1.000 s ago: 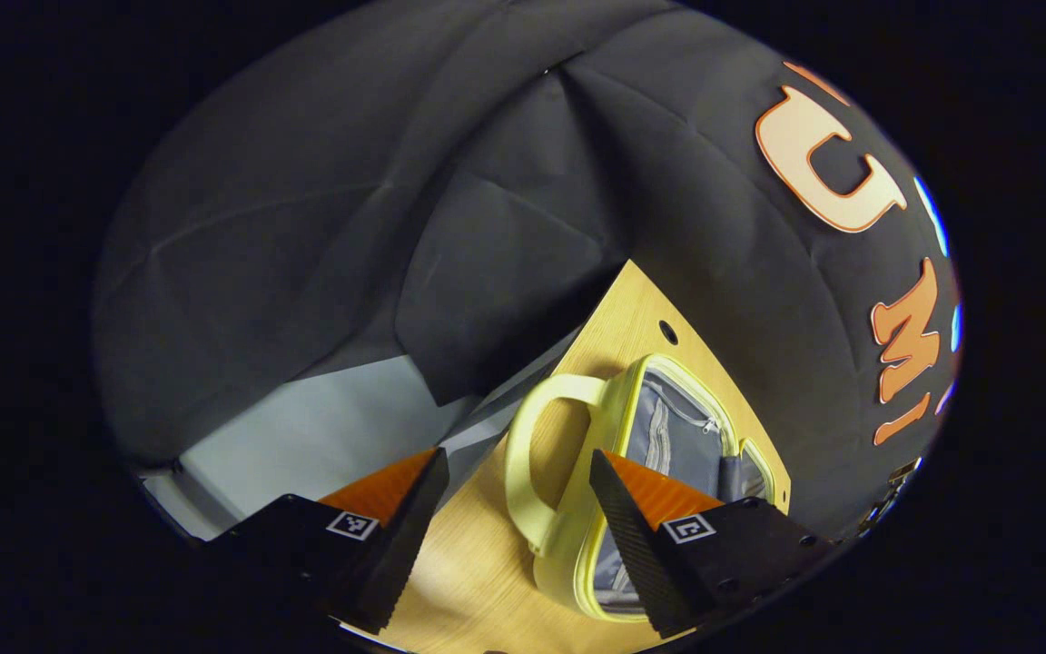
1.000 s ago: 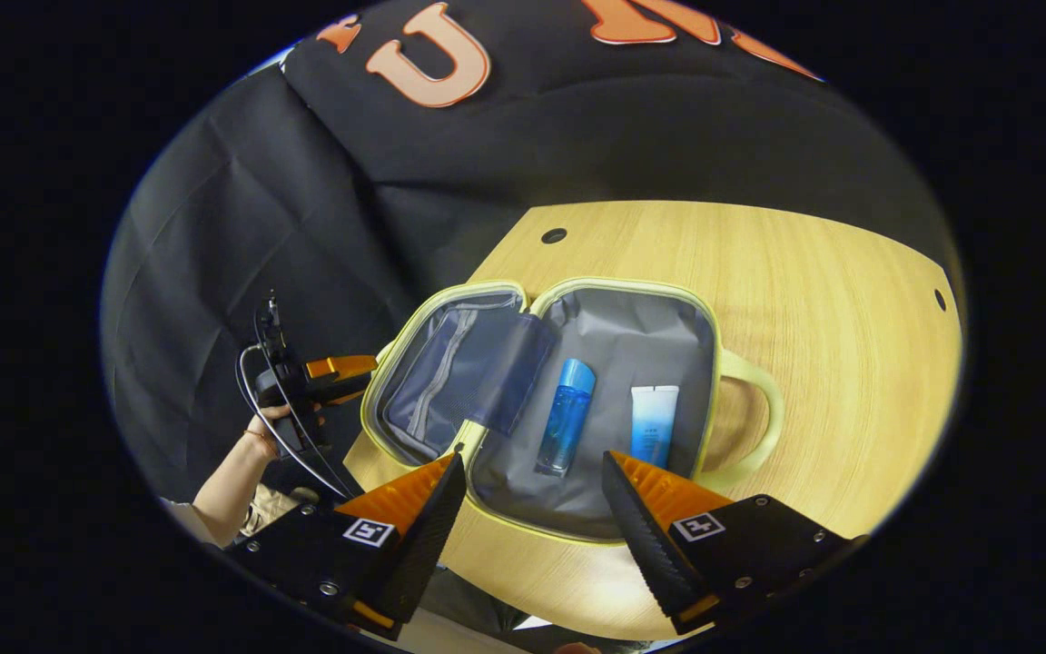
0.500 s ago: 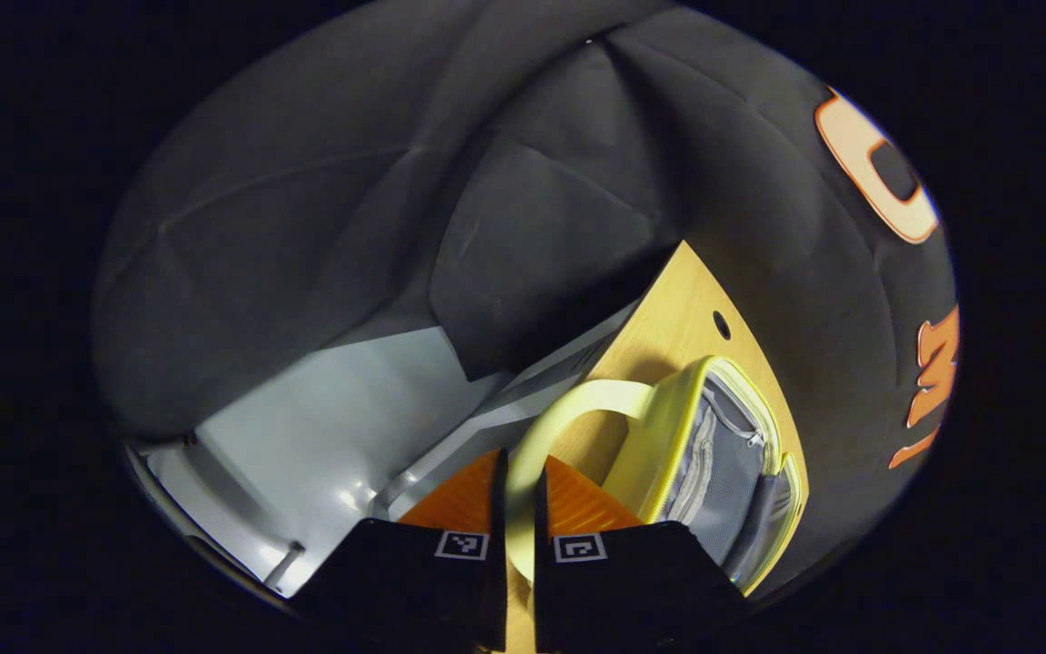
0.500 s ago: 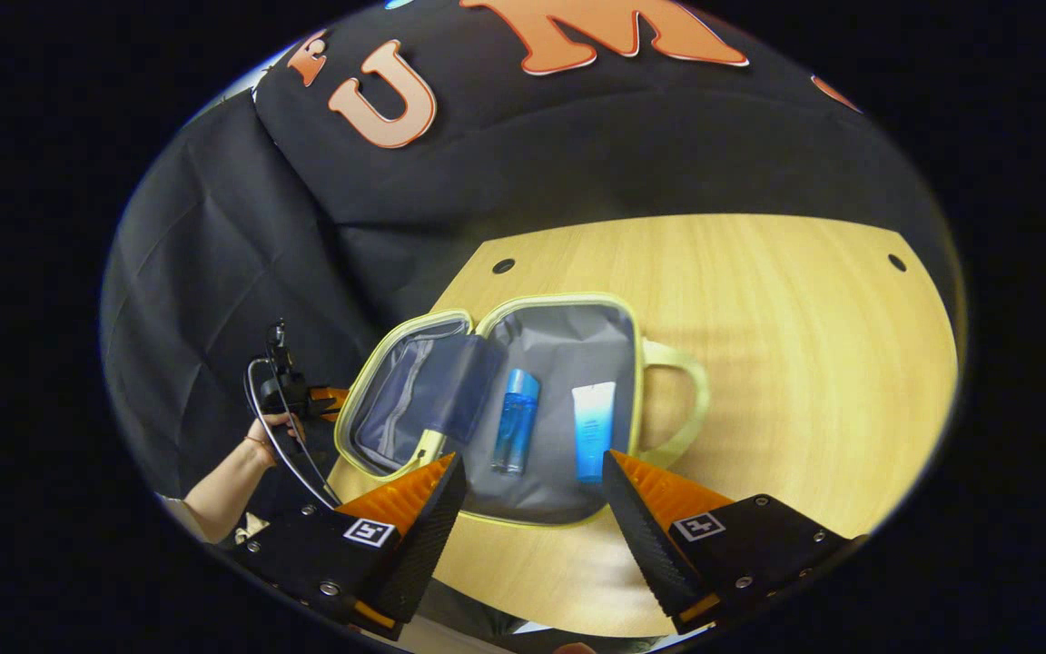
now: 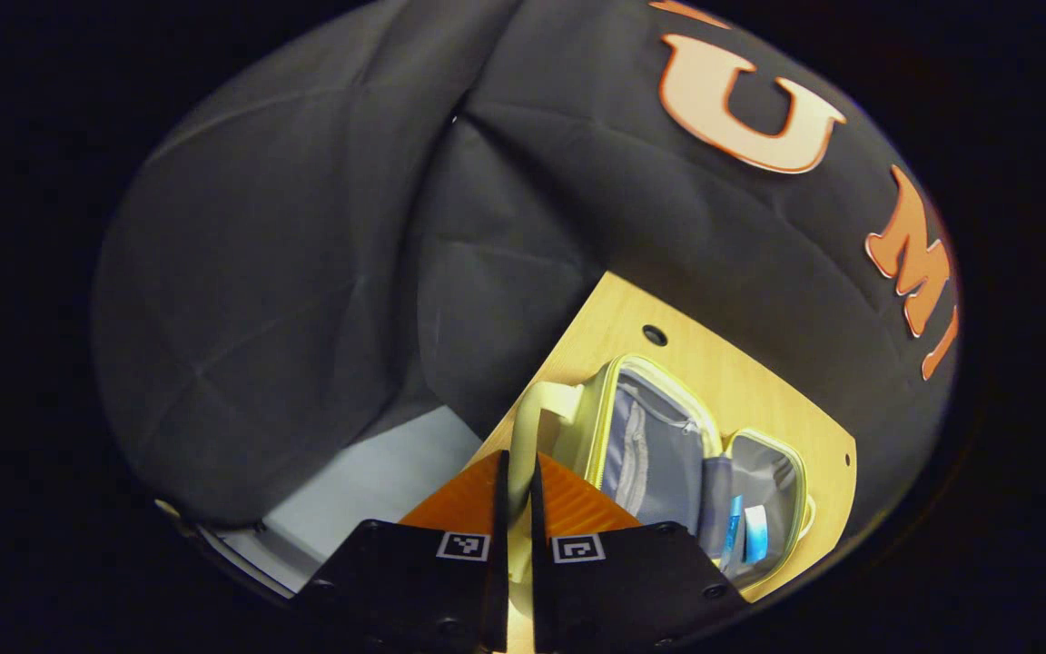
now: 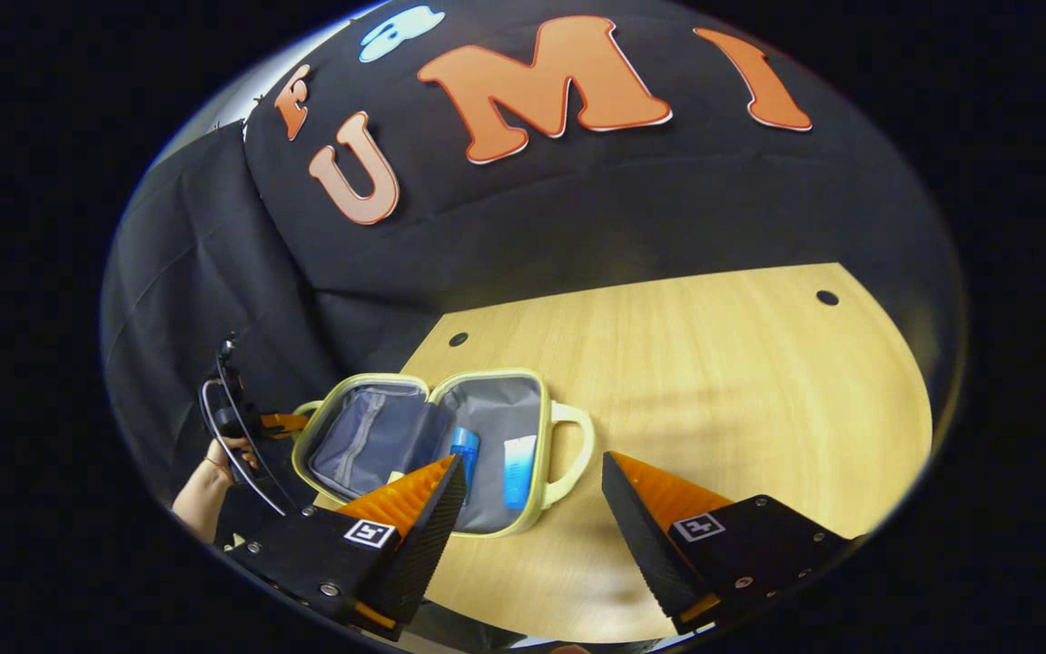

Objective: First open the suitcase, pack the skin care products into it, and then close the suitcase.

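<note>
A pale yellow suitcase (image 6: 369,436) lies open on the wooden table (image 6: 714,381), its grey lining showing. In its right half lie a blue bottle (image 6: 464,445) and a white-and-blue tube (image 6: 518,470). My right gripper (image 6: 534,463) hangs open above the table, near the case's right handle (image 6: 575,454), holding nothing. In the left gripper view my left gripper (image 5: 516,459) is shut on the lid-side handle (image 5: 527,413) of the suitcase (image 5: 659,454); the bottle (image 5: 734,531) and tube (image 5: 756,534) lie in the far half. The left gripper (image 6: 298,421) also appears at the case's left end, held by a hand (image 6: 214,454).
The suitcase sits near the table's left front corner, with a broad stretch of bare wood (image 6: 759,436) to its right. Small round holes (image 6: 458,339) mark the tabletop. Black cloth walls stand behind and to the left. A pale floor (image 5: 378,481) shows beyond the table edge.
My left gripper has shut on the lid-side handle and its view has swung over the case. My right gripper has drawn back, so the suitcase looks smaller and farther off.
</note>
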Action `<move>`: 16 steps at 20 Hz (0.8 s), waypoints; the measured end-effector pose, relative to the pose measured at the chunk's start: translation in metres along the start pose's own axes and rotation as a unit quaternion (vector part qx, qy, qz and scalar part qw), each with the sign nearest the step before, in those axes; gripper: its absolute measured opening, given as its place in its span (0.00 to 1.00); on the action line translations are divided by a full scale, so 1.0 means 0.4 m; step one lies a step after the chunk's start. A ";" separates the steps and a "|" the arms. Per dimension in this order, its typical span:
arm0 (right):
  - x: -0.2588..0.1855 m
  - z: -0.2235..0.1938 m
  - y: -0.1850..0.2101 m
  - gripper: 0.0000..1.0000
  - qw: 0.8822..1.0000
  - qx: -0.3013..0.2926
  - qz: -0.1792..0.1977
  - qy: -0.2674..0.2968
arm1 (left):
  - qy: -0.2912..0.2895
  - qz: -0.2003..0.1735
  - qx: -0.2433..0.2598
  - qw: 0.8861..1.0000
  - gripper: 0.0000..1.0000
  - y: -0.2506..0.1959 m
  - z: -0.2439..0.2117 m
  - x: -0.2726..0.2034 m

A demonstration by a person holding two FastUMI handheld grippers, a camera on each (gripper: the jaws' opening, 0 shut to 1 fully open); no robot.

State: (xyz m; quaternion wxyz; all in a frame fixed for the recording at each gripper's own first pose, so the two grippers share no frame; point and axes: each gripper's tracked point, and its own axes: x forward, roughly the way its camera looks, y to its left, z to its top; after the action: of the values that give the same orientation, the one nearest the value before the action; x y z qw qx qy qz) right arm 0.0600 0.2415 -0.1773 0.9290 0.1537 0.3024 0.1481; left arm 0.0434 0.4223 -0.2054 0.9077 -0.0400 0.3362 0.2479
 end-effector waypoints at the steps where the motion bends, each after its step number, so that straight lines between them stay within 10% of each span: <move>1: -0.016 0.011 -0.011 0.95 1.000 -0.002 0.001 -0.002 | -0.012 0.000 0.013 1.000 0.11 -0.037 0.027 -0.035; 7: -0.082 0.079 -0.106 0.95 1.000 0.003 -0.007 -0.025 | -0.063 -0.023 0.125 0.990 0.10 -0.334 0.122 -0.210; 16: -0.202 0.182 -0.347 0.95 0.992 -0.006 -0.086 -0.091 | -0.080 -0.030 0.332 0.940 0.11 -0.804 0.056 -0.257</move>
State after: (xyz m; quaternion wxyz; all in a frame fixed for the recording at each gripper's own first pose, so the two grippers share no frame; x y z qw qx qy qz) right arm 0.0670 0.0715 -0.1318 0.9629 0.1343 0.2276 0.0553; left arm 0.1428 0.1031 -0.1536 0.9002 0.2735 0.3245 0.0977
